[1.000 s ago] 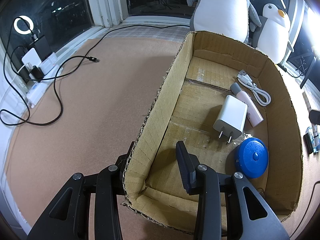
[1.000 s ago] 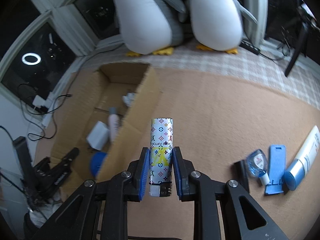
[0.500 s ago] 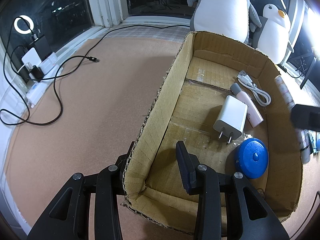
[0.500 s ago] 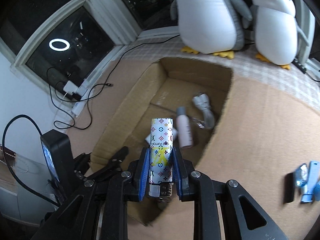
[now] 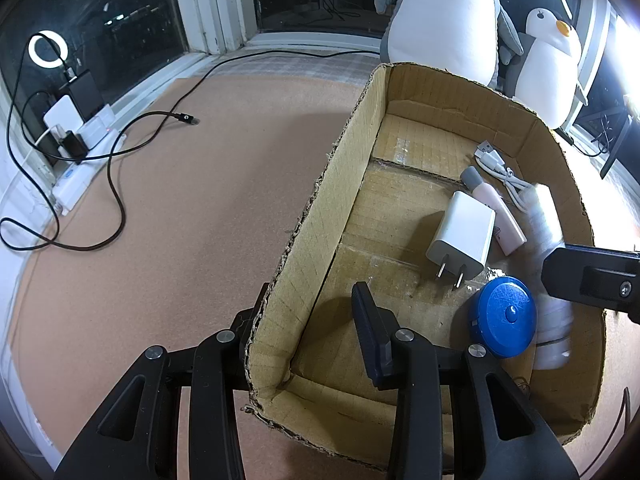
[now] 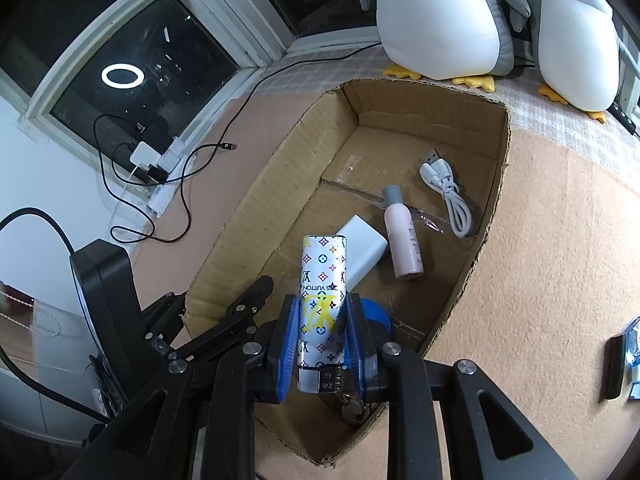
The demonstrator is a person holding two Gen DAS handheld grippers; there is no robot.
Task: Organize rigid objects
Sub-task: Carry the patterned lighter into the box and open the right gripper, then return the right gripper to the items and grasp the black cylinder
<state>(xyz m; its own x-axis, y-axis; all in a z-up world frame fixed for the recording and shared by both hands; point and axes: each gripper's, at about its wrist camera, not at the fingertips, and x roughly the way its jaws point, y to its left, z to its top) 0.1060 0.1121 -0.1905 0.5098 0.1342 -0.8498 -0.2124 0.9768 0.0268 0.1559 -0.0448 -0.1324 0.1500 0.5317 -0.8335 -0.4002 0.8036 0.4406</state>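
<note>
Left wrist view: the left claw (image 5: 312, 320) pinches the near wall of an open cardboard box (image 5: 316, 208), one finger inside, one outside. Inside lie a white charger (image 5: 460, 236) and a blue round case (image 5: 505, 317).

Right wrist view: the right claw (image 6: 322, 330) grips a patterned lighter (image 6: 322, 300) above the box interior.

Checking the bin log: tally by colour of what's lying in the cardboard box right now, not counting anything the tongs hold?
White: 2, the charger plug and the coiled USB cable
Pink: 1, the small bottle with a grey cap
Blue: 1, the round disc-shaped case
Metal: 1, a small padlock, partly hidden
Total: 5
</note>
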